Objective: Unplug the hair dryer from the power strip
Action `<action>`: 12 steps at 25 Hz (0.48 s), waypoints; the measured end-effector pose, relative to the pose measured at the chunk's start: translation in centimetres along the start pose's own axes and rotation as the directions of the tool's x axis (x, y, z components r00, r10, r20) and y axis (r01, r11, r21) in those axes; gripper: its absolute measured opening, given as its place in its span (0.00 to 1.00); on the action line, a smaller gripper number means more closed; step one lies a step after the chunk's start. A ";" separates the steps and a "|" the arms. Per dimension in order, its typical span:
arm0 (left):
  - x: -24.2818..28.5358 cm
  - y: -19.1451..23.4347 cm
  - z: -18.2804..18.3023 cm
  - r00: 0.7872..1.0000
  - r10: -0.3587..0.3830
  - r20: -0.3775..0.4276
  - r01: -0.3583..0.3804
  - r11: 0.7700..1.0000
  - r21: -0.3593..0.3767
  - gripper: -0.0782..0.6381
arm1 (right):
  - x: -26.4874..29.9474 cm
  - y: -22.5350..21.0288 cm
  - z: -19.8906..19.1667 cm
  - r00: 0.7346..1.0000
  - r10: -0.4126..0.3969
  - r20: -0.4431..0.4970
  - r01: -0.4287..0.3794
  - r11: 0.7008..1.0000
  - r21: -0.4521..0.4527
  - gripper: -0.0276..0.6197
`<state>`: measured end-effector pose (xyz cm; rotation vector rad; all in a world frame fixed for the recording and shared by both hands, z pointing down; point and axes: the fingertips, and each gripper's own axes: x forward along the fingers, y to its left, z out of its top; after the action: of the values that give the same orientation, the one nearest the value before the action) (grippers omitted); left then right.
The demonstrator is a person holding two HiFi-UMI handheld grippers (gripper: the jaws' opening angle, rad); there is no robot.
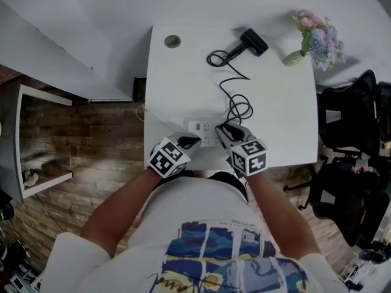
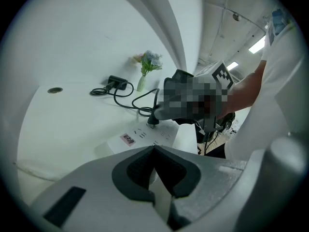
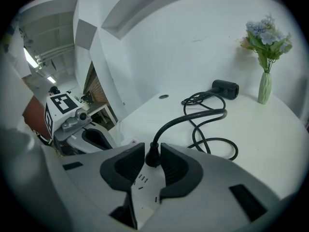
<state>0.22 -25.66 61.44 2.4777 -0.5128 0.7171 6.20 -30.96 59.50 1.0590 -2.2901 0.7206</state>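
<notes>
Right gripper [image 3: 152, 150]: jaws wide apart, straddling black plug [image 3: 153, 158], narrow gap either side, no grip that I see. Plug seated in white power strip [image 3: 145, 190]. Left gripper [image 2: 154, 149]: jaw tips together, over strip's near end. Cord [image 3: 205, 114] loops across white desk [image 1: 281, 121] to hair dryer [image 1: 252, 43] at far edge, near flower vase [image 1: 297, 57].

No print can be read: the pink label [image 2: 128, 138] on the power strip [image 2: 161, 133] is too small (only blurred marks show).
</notes>
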 end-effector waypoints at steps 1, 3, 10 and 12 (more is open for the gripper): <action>0.0 0.0 0.0 1.000 -0.001 0.000 0.001 1.000 0.000 0.11 | 0.1 0.0 0.0 1.000 0.000 -0.001 0.000 1.000 0.000 0.20; 0.1 0.1 -0.2 1.000 -0.003 0.001 0.003 1.000 0.005 0.11 | 0.3 0.0 0.0 1.000 -0.001 -0.002 0.001 1.000 -0.003 0.19; 0.0 -0.1 0.0 1.000 -0.009 -0.004 0.009 1.000 0.028 0.11 | 0.5 -0.1 0.1 1.000 -0.008 0.004 0.008 1.000 -0.001 0.17; 0.0 0.0 0.0 1.000 -0.005 -0.003 0.005 0.999 0.039 0.11 | 0.6 -0.1 0.2 1.000 -0.010 0.006 0.010 1.000 -0.002 0.16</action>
<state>0.23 -25.64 61.40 2.5134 -0.4956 0.7349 5.87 -31.45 59.73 1.0718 -2.2884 0.7125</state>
